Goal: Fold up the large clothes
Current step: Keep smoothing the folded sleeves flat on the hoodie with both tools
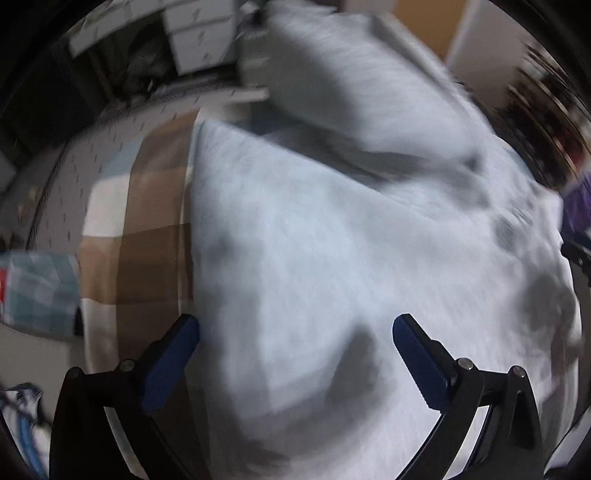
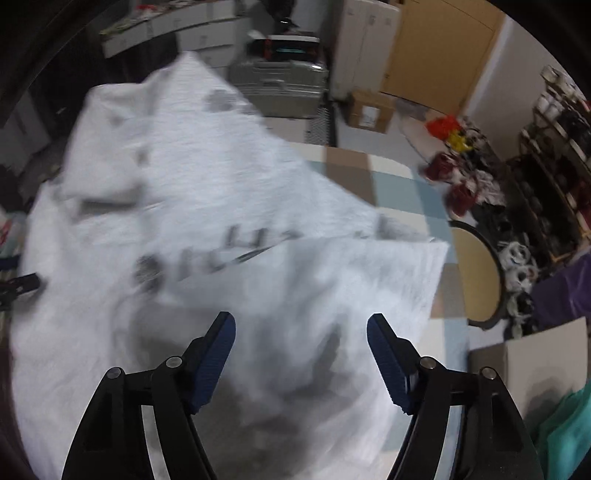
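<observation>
A large white garment [image 1: 314, 240] with dark printed marks lies spread over a checked cloth surface [image 1: 147, 258], partly folded, with a flap laid over its far part. My left gripper [image 1: 295, 328] is open above its near part, empty. In the right wrist view the same garment [image 2: 184, 192] shows blurred dark lettering and a folded layer near the front. My right gripper [image 2: 301, 325] is open above that layer, empty. Both views are motion-blurred.
The checked brown, white and blue cloth [image 2: 388, 177] covers the surface. White boxes [image 1: 199, 33] stand behind. A cardboard box [image 2: 369, 110], a grey case [image 2: 284, 85], shelves with clutter [image 2: 546, 166], a round table [image 2: 476, 273] and a white box [image 2: 535, 369] lie to the right.
</observation>
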### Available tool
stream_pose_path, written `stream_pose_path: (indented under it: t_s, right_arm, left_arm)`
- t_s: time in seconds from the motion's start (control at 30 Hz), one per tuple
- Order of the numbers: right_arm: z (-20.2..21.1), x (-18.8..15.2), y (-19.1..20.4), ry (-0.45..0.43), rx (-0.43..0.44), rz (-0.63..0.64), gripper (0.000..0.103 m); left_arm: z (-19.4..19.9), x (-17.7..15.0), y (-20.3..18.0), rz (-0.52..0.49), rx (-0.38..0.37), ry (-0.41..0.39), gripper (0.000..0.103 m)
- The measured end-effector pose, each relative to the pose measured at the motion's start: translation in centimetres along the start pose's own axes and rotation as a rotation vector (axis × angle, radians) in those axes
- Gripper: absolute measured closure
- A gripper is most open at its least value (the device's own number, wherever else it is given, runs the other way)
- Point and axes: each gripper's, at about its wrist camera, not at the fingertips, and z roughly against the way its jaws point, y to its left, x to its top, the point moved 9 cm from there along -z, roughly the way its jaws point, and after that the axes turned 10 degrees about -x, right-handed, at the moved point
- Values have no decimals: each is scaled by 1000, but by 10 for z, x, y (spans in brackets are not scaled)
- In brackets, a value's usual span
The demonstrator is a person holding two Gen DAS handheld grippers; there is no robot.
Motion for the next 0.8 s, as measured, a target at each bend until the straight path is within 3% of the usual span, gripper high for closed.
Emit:
stream_pose_path:
  t_s: [0.13, 0.2, 0.3, 0.47, 0.53, 0.63, 0.8]
  right_arm:
    - [27, -38, 29, -21, 25, 75, 29]
    - [23, -57, 44, 16, 29, 104, 29]
    - [6, -79, 53, 51, -15, 137, 29]
    - [-4, -89, 51, 26, -6, 69, 27]
    - [-5, -89, 50, 42, 17, 45, 27]
    - [-5, -90, 47, 22, 40, 16, 26]
    - [-6, -89, 45, -27, 44, -10, 26]
  left_arm:
    - [3, -32, -44, -136, -57, -15, 1]
    - [-13, -43, -56, -177, -36, 22, 1]
    - [-46, -54, -51, -169, 5, 98, 1]
    - [-65, -50, -52, -155, 4, 113, 1]
    - [-55, -34, -47, -138, -21, 77, 1]
    - [-29, 14, -22, -111, 3, -33, 1]
    - [-54, 46, 5, -65, -44, -10, 1]
